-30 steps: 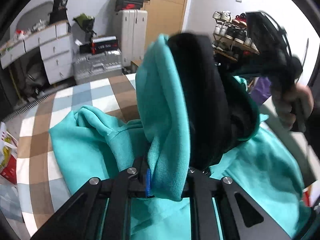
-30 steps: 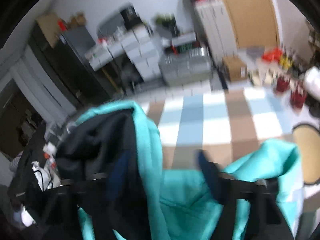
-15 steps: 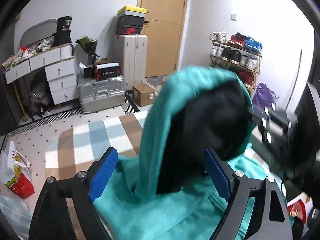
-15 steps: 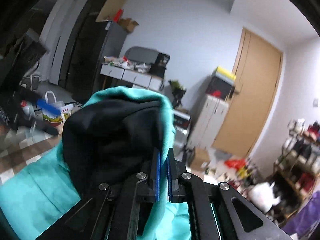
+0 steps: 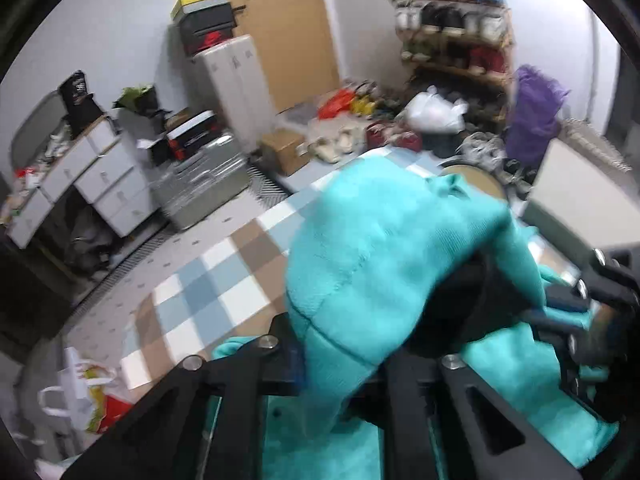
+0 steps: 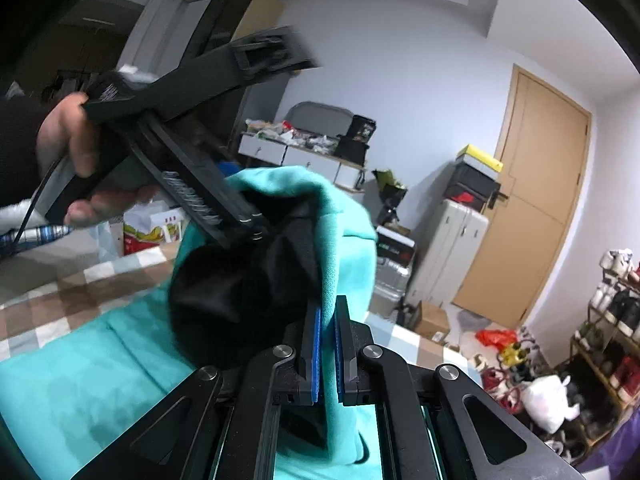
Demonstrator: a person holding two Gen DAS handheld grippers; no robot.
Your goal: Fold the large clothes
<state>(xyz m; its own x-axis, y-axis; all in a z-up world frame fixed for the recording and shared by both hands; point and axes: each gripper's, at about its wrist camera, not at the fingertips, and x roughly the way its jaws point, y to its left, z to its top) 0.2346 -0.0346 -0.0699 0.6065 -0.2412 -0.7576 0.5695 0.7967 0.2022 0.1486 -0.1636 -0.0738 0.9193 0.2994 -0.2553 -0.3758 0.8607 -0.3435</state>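
While you hold the teal hoodie [image 6: 348, 236] up by its hood, both of your grippers are pinched onto its fabric. From the right wrist camera, your right gripper [image 6: 329, 352] has its 2 blue pads [image 6: 316, 354] pressed together on the teal edge of the hood, with the black lining [image 6: 240, 288] bulging out just to the left. Your left gripper [image 6: 256, 226] comes in from the upper left of that view, gripped in your left hand [image 6: 76, 156], and its tips bite into the top of the hood where teal meets black. Its jaws have just closed, and from the left wrist camera the teal fabric [image 5: 380, 264] passes between them. Below the raised hood, the rest of the hoodie lies spread on a checked cloth [image 5: 224, 284] of brown, blue and white squares. Behind, a wooden door [image 6: 536, 200] and pale suitcases [image 5: 232, 80] stand against the wall, with a shoe rack [image 5: 456, 24] to the right.
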